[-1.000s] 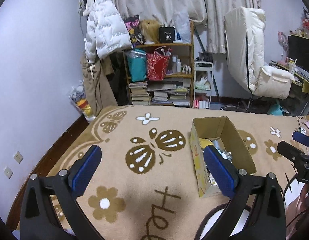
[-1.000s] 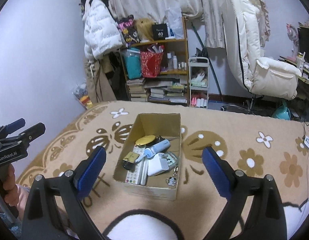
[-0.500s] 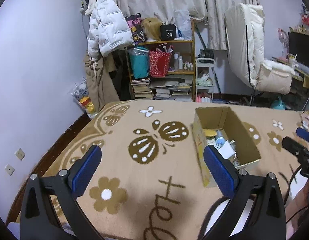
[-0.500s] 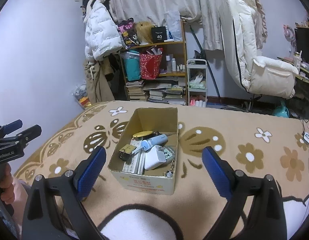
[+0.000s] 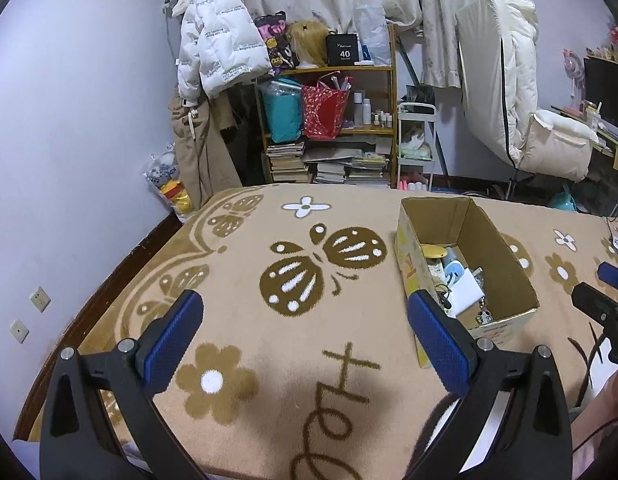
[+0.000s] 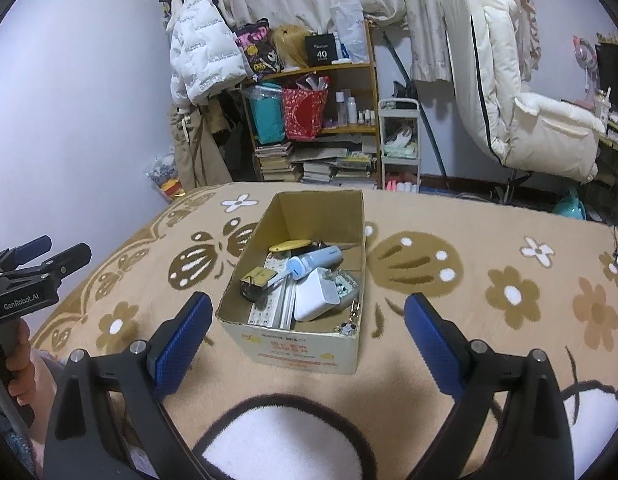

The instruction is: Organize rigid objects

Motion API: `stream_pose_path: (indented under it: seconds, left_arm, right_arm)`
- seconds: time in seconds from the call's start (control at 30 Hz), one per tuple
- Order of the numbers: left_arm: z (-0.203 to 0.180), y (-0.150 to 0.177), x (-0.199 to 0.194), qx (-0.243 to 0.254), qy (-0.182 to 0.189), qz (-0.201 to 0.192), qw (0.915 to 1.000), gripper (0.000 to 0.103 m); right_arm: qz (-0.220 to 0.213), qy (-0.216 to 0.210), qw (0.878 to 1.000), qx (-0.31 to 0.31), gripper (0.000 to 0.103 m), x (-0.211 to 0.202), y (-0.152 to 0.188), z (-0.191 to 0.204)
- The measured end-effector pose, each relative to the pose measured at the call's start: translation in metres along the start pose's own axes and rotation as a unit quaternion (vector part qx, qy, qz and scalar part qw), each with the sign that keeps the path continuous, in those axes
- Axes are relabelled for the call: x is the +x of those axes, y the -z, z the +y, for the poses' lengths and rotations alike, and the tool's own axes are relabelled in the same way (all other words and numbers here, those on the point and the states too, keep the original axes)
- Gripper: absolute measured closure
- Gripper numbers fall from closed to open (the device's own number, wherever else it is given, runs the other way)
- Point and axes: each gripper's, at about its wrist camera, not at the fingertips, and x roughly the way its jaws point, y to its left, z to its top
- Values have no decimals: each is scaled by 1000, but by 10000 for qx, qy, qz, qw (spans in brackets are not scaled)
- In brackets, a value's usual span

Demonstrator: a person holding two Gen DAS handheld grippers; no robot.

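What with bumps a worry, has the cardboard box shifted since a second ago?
No. The cardboard box still borders the same brown oval blanket pattern.

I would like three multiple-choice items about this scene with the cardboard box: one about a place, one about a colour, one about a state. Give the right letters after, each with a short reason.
1. Where does the white charger block lie?
A. on the blanket beside the box
B. inside the cardboard box
C. on the bookshelf

2. What colour are the pads on the gripper fingers?
A. blue
B. red
C. white

3. In what state are the two grippers?
A. both shut on items
B. the left holds the box
C. both open, holding nothing

Answers:
1. B: the block rests among the other small items between the box walls.
2. A: the inner pads look blue in both wrist views.
3. C: the left gripper and the right gripper each show a wide gap with only blanket or box behind it.
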Motion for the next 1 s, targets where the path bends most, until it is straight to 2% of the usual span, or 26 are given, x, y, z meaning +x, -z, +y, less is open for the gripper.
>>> stream_pose_path:
  seconds: [0.43,1.0]
  left_arm:
    - [2,2,6,-54,129,118,9998,2]
    - [3,5,7,66,42,180,9998,2]
  right_arm:
    - [54,-1,10000,14,1,3,1,0]
    - [83,13,10000,25,1,7,4,-2]
